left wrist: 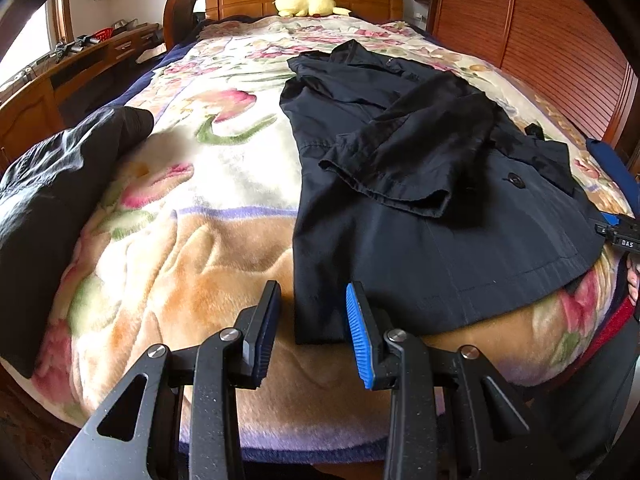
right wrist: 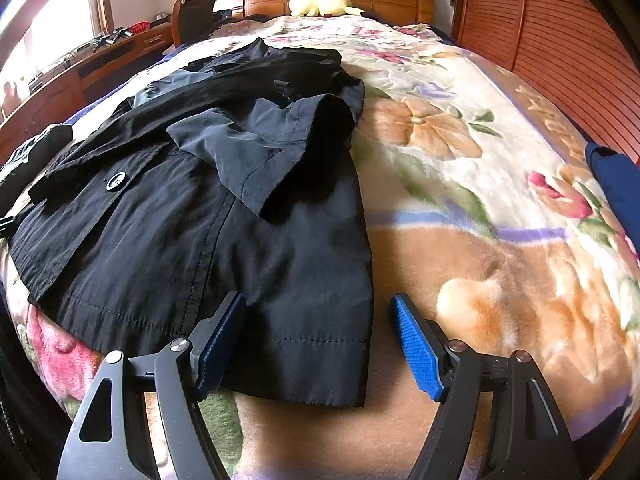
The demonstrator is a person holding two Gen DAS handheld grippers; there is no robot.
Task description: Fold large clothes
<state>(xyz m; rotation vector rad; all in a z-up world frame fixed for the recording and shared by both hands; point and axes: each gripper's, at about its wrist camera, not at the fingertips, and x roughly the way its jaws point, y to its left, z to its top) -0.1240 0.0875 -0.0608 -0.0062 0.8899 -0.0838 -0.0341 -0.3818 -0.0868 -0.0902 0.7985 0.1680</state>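
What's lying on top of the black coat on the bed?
On the black coat, its own sleeves lie folded across the body. Both grippers hover open at the hem. The floral blanket directly beneath the coat is hidden.

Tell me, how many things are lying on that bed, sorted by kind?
Dark garments: 2, the black coat and another dark garment at the bed's left edge
Yellow plush toys: 1
Floral blankets: 1
Total: 4

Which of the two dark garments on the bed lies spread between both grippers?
The black coat with its sleeves folded across it; both open grippers frame its hem corners. The other dark garment lies bunched at the bed's left edge.
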